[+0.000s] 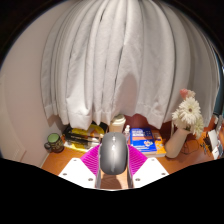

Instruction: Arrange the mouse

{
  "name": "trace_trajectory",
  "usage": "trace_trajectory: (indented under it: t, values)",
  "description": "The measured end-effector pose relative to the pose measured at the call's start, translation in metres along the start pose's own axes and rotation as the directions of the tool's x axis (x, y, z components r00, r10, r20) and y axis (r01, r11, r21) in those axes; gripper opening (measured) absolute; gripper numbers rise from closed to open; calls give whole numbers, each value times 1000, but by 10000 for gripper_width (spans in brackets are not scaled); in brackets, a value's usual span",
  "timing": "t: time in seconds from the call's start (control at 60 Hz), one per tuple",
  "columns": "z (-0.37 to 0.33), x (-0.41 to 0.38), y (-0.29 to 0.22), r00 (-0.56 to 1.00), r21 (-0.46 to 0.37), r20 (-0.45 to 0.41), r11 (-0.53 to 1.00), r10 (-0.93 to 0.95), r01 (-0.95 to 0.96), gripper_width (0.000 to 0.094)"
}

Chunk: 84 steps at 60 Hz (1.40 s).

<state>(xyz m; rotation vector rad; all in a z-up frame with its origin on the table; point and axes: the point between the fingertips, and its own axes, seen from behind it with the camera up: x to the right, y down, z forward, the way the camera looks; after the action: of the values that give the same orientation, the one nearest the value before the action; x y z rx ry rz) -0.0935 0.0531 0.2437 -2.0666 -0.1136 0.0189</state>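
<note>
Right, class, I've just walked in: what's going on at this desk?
A person's handheld tool has a grey mouse between its two pink-padded fingers, which appear to press on its sides, above a wooden desk. Beyond the mouse stand small jars, a blue packet and a vase of flowers, all before a white curtain.

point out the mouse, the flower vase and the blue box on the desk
mouse (114, 153): gripper view, middle of its grey back, between the fingers
flower vase (177, 143): gripper view, its pale body under the flowers
blue box (142, 139): gripper view, its blue top face, beyond the fingers
</note>
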Motion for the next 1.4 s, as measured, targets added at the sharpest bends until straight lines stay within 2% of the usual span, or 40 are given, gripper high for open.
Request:
trace_trajectory:
  t: [0.117,0.217,0.3,0.4,0.533,0.583,0.717,0.8,1.067,1.1,1.167,1.183,1.25,1.4]
  values:
    - [-41,103,-28,998,88,-65,996,11,-5,367]
    - [-52,186,-7,992,85,-124,996,24,-14,363]
    - [-46,237,49,988,4,-152,999,33,-33,363]
    - [-31,276,128,985,-156,-173,987,21,-48,363]
    - [-12,281,229,988,-315,-143,944,56,-99,362]
    - [-9,279,254,989,-365,-137,925,60,-107,361]
    - [0,270,301,990,-419,-118,900,77,-120,365]
    - [0,270,302,989,-412,-121,902,89,-131,381]
    - [3,271,303,983,-364,-135,916,127,-168,513]
    - [2,274,303,983,-373,-149,914,111,-160,593]
    - [-4,289,303,978,-390,-200,910,65,-140,852]
    - [-5,292,302,976,-393,-209,910,54,-134,877]
    - [-8,287,294,980,-397,-195,909,50,-125,861]
    - [-34,270,264,981,-351,-188,931,40,-105,866]
